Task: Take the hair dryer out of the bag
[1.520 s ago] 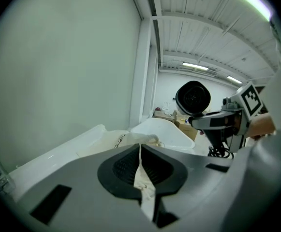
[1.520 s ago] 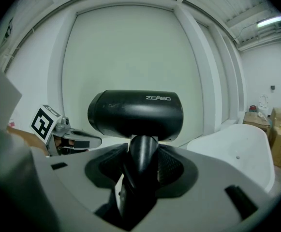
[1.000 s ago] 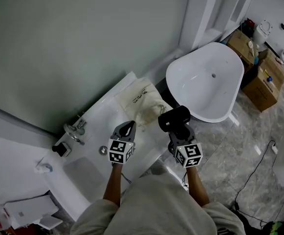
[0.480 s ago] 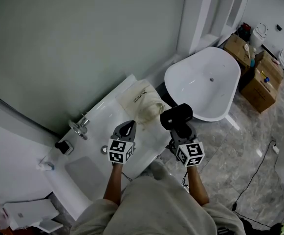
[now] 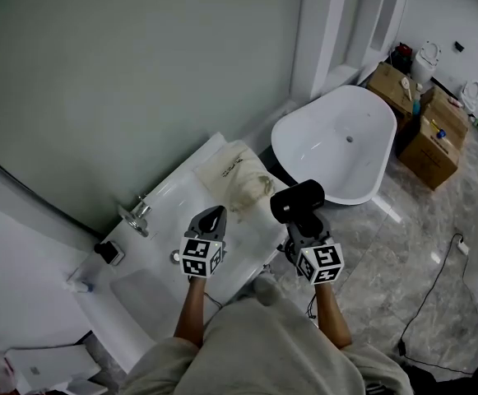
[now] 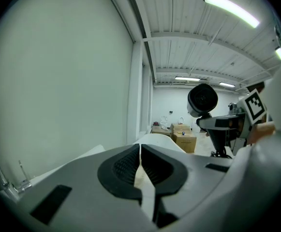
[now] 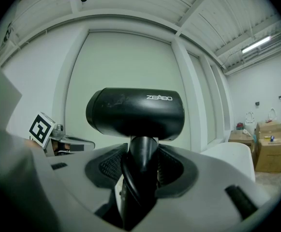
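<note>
Black and free of the cloth, the hair dryer [image 5: 298,202] is hanging in the air beside the white counter [image 5: 173,200], and the right gripper [image 5: 303,225] is clamping its handle [image 7: 144,151]. Over the last second both tongs have been rising, and the beige bag [image 5: 240,175] is lying limp behind them, so the taking-out is looking finished. The left gripper [image 5: 213,214] is staying closed on nothing. Only the right gripper view is showing the cord [image 7: 125,178] running along the handle, and only the head view is showing the bag.
</note>
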Demonstrator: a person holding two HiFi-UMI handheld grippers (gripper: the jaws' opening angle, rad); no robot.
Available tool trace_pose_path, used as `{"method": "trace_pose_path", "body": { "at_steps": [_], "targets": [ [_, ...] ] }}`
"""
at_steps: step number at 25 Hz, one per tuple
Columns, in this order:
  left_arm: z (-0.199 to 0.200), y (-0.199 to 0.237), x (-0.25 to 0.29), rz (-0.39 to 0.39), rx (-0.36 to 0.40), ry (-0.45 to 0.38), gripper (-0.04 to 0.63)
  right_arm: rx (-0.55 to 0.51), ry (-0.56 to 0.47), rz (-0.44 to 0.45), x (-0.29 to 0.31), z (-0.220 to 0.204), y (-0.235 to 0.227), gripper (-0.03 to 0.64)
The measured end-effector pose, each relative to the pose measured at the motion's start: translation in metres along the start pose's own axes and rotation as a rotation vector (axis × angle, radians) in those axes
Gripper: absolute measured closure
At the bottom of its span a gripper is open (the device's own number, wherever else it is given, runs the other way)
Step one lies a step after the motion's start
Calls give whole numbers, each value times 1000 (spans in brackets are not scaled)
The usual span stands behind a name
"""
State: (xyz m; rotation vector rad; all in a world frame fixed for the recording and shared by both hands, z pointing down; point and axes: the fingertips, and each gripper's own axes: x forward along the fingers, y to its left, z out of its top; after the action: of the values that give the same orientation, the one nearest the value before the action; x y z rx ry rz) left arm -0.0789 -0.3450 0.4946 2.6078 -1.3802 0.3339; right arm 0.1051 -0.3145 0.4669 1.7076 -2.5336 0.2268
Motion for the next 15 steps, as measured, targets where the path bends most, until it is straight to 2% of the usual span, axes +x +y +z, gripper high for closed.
{"method": "trace_pose_path", "body": {
  "at_steps": [15],
  "targets": [
    [-1, -3, -7, -22, 12, -9, 580, -17, -7, -31, -9, 0, 6, 440]
  ]
}}
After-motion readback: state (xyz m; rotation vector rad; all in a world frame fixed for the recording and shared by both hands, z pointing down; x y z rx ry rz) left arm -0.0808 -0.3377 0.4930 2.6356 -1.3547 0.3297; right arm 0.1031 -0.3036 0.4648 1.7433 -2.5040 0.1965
